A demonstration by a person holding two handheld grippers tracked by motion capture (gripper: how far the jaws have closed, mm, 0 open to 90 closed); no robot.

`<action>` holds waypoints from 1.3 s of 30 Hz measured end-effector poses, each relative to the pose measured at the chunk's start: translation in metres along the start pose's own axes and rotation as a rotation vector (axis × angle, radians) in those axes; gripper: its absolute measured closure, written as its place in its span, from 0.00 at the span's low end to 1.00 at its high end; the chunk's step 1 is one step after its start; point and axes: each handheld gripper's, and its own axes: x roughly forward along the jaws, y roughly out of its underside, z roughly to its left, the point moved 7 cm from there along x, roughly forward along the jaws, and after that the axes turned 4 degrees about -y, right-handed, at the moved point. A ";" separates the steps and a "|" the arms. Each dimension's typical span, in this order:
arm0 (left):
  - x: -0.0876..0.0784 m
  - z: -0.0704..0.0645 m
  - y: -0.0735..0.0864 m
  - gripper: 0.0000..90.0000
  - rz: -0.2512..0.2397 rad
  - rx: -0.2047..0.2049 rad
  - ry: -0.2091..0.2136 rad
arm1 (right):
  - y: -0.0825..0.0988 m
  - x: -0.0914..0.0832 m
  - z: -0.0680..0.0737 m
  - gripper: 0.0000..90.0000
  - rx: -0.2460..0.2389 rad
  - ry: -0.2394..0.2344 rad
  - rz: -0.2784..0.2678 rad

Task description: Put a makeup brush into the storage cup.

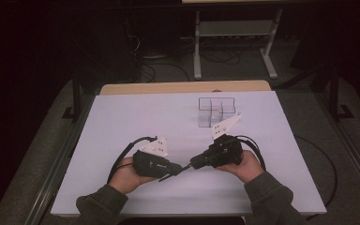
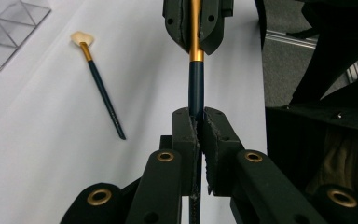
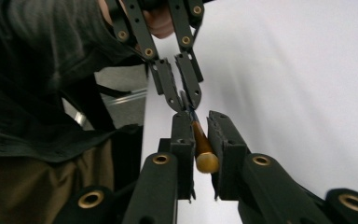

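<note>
Currently a handover step: L gripper (image 2: 198,122) jaws pinch brush (image 2: 196,81) by its dark handle; R gripper (image 3: 200,125) jaws clamp its gold ferrule, near table (image 1: 122,122) centre. Next, probably L releases; spare brush (image 2: 103,91) lies left.

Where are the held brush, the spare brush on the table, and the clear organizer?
held brush (image 2: 196,79), left gripper view, dark handle below the gold band
spare brush (image 2: 105,95), left gripper view, mid handle
clear organizer (image 1: 215,111), high view, front wall
</note>
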 end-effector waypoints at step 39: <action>0.012 -0.008 -0.002 0.94 0.022 -0.006 0.057 | -0.014 -0.013 0.020 0.72 -0.097 0.092 0.040</action>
